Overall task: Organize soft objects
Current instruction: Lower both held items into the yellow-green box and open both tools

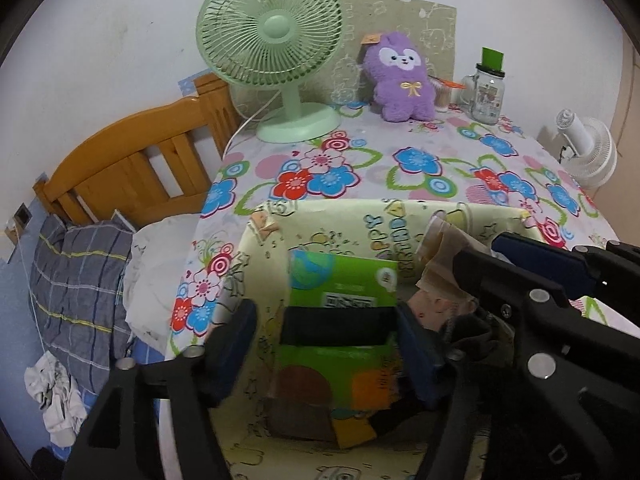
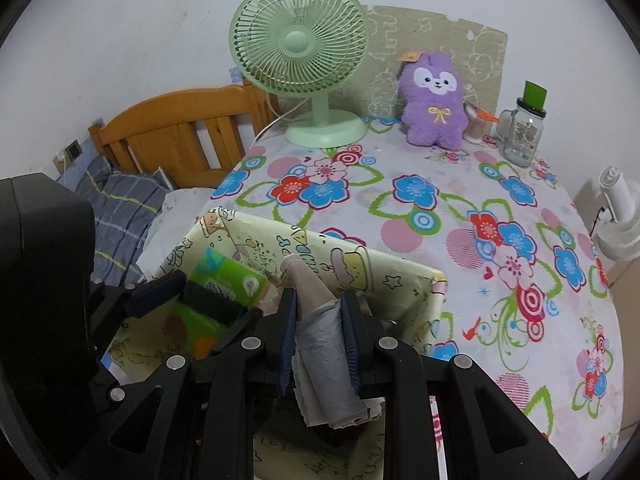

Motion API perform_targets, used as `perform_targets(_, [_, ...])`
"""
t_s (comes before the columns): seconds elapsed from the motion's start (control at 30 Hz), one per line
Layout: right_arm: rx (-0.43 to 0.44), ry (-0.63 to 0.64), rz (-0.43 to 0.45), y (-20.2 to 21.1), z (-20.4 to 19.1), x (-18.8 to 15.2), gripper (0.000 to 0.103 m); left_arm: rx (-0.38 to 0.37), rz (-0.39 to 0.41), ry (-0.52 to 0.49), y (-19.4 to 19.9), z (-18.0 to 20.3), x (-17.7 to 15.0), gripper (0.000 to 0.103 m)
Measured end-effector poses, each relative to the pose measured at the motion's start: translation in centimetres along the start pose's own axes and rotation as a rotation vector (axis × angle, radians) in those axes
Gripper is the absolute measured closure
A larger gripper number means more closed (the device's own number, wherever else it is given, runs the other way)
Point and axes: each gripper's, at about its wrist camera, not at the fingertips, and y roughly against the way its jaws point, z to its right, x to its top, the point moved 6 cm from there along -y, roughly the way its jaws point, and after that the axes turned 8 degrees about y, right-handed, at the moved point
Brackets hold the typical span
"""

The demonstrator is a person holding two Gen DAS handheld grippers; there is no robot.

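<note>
A yellow cartoon-print box [image 1: 340, 209] [image 2: 400, 265] stands on the flowered table. Inside it stands a green tissue pack [image 1: 344, 280] [image 2: 224, 276] with a black band. My left gripper [image 1: 326, 332] [image 2: 200, 308] straddles this pack with its jaws open; the left pad stands clear of it. My right gripper [image 2: 319, 300] [image 1: 476, 250] is shut on a roll of grey and beige bags [image 2: 324, 352] [image 1: 444, 248], held over the box's right half. A purple plush toy [image 1: 402, 80] [image 2: 434, 108] sits upright at the table's back.
A green desk fan [image 1: 272, 40] [image 2: 300, 44] stands at the back left, a glass jar [image 1: 486, 92] [image 2: 524, 136] beside the plush. A white fan [image 1: 588, 152] [image 2: 620, 216] hangs past the right edge. A wooden headboard [image 1: 132, 160] and pillow [image 1: 76, 280] lie left.
</note>
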Motion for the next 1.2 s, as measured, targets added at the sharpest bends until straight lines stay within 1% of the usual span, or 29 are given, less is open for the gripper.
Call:
perform_targets(0.03, [0.007, 0.001, 0.0, -0.1, -0.1, 0.1, 0.078, -0.006, 0.001, 0.004, 0.0, -0.1, 0.0, 0.025])
perform_targets(0.1, [0.025, 0.002, -0.009, -0.5, -0.3, 0.1, 0.078, -0.035, 0.004, 0.017, 0.3, -0.1, 0.0, 0.017])
perform_targets(0.17, [0.023, 0.007, -0.022, -0.9, -0.4, 0.0, 0.078, -0.047, 0.012, 0.014, 0.4, 0.1, 0.0, 0.015])
perform_targets(0.33, [0.06, -0.019, -0.043, -1.4, -0.3, -0.3, 0.076, -0.043, 0.011, -0.007, 0.6, 0.3, -0.2, 0.013])
perform_targets(0.4, [0.064, -0.022, -0.06, -1.6, -0.3, -0.6, 0.074, -0.039, 0.011, -0.013, 0.7, 0.3, -0.4, 0.012])
perform_targets(0.5, [0.049, -0.02, -0.068, -1.7, -0.3, -0.7, 0.061, -0.026, 0.018, -0.017, 1.0, 0.3, -0.5, 0.012])
perform_targets(0.57, [0.016, -0.007, -0.059, -1.5, -0.2, -0.6, 0.04, -0.036, 0.022, -0.015, 1.3, 0.3, -0.5, 0.011])
perform_targets(0.6, [0.012, -0.004, -0.048, -1.3, -0.2, -0.6, 0.036, -0.035, 0.029, -0.008, 1.5, 0.3, -0.5, 0.01])
perform_targets(0.67, [-0.008, -0.001, -0.019, -0.6, 0.0, -0.5, 0.034, -0.022, 0.049, -0.005, 1.9, 0.4, -0.4, 0.01])
perform_targets(0.77, [-0.035, 0.007, -0.006, 0.1, 0.5, -0.3, 0.031, -0.045, 0.054, -0.001, 2.3, 0.9, -0.2, 0.009])
perform_targets(0.97, [-0.068, -0.003, 0.028, 1.9, 1.7, -0.3, 0.029, -0.08, 0.061, 0.011, 3.3, 2.4, 0.0, 0.008])
perform_targets(1.1, [-0.093, -0.011, 0.037, 3.0, 2.6, -0.7, 0.028, -0.085, 0.076, 0.003, 3.9, 3.4, 0.0, 0.008])
perform_targets(1.17, [-0.105, -0.023, 0.041, 3.5, 3.3, -1.0, 0.022, -0.091, 0.082, -0.004, 4.2, 4.0, 0.0, 0.008])
perform_targets(1.2, [-0.109, -0.028, 0.046, 3.7, 3.6, -1.1, 0.022, -0.098, 0.084, -0.007, 4.4, 4.4, 0.0, 0.008])
